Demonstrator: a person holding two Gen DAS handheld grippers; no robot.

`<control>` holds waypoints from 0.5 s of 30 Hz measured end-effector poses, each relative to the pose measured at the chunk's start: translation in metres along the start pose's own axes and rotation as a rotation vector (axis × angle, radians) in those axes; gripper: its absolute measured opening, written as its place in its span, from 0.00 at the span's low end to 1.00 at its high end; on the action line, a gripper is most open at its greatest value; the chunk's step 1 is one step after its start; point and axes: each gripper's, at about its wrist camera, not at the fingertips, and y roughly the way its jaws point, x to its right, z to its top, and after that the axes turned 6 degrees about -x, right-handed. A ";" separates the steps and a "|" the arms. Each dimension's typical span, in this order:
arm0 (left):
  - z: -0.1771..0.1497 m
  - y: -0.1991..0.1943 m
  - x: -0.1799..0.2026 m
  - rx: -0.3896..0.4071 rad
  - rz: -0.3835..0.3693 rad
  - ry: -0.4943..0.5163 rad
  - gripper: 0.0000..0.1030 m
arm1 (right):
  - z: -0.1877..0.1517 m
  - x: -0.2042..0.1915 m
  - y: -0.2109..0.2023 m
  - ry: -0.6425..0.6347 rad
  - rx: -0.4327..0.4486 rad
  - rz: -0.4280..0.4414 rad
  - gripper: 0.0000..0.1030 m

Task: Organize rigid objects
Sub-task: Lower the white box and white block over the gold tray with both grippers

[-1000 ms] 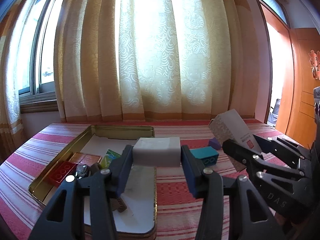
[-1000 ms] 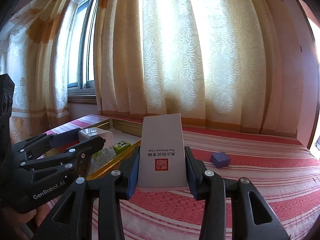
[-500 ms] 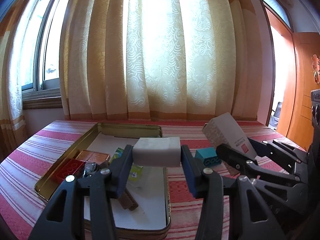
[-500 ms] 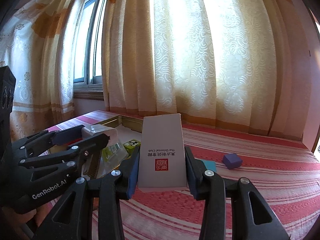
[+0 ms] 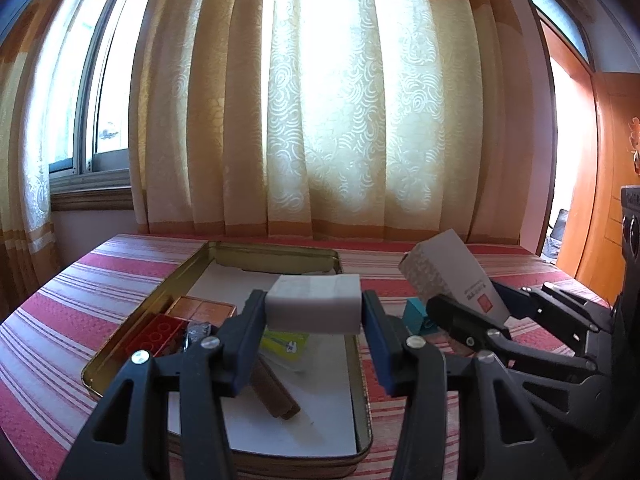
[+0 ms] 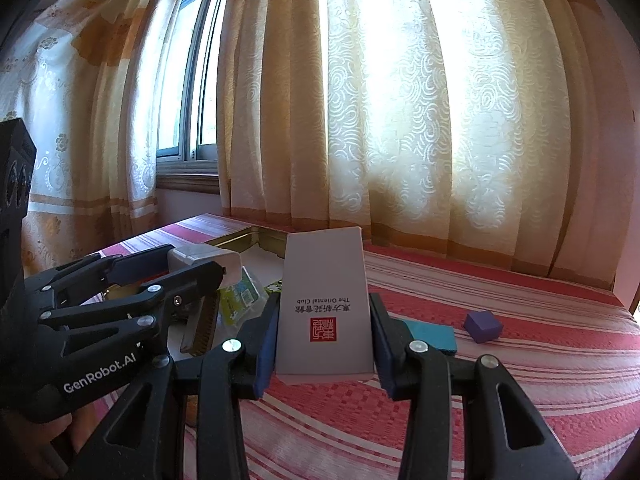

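Patterned cream-and-orange curtains [image 5: 352, 120] cover the window wall behind the work surface. The table carries a red-and-white striped cloth [image 6: 500, 380]. On it lies a shallow gold-coloured metal tin [image 5: 362, 420] with a white lining, rim visible on all sides in the left wrist view.

The left gripper [image 5: 314, 312] is held above the tin, jaws clenched on a pale grey rectangular block [image 5: 314, 306], gripped at its two short ends and carried level, clear of the tin floor.

The right gripper [image 6: 325, 340] stands just right of the tin, over the cloth, jaws clenched on a tall white carton [image 6: 325, 312] printed "The Oriental Club" with a red seal; the print reads upside down in the right wrist view. In the left wrist view the carton tilts leftward towards the tin.

Inside the tin, at its left side: an orange flat box [image 5: 202, 308], a red studded brick [image 5: 158, 334] touching it on the near side, and a small metallic item [image 5: 197, 334] that cannot be identified. A yellow-green packet [image 5: 286, 344] lies under the held block, and a brown stick-shaped piece [image 5: 274, 392] lies nearer the front rim.

Outside the tin on the cloth: a teal block [image 6: 432, 338] just behind the right gripper's finger, and a small purple cube [image 6: 483, 326] near it, apart
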 end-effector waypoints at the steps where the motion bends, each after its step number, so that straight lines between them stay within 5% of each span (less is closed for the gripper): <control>1: 0.000 0.000 -0.002 -0.002 -0.002 -0.005 0.46 | 0.000 -0.001 0.001 -0.002 -0.001 0.000 0.43; 15: 0.002 0.002 -0.013 -0.015 -0.002 -0.020 0.46 | 0.003 -0.013 0.008 -0.030 -0.012 0.018 0.43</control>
